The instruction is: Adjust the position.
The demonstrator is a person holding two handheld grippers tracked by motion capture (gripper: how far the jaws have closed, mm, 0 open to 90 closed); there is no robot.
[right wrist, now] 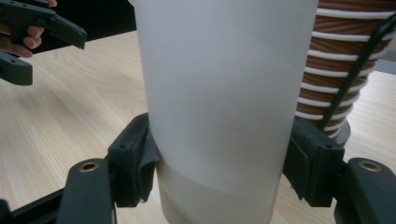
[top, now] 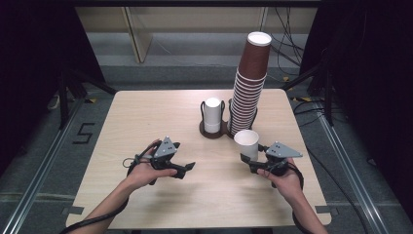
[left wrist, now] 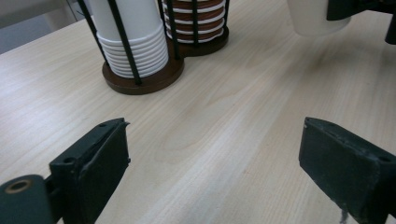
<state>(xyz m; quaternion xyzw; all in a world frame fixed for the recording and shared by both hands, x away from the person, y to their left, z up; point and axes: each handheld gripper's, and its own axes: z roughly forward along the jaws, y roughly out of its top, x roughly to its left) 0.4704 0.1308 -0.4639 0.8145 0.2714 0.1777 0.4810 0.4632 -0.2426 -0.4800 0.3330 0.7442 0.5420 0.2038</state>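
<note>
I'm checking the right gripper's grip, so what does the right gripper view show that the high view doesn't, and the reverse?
Right gripper view: the right gripper's black pads pressed on both sides of the white paper cup.

High view: the tall brown paper cup stack's top and the light wooden table's edges.

Both: the cup, the brown stack, and the left gripper.

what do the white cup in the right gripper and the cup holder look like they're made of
White cup: probably paper, matte and smooth, with a thin rolled rim seen from above. Cup holder: a dark brown round base, possibly wood or plastic, with thin black uprights that look like metal wire.
</note>
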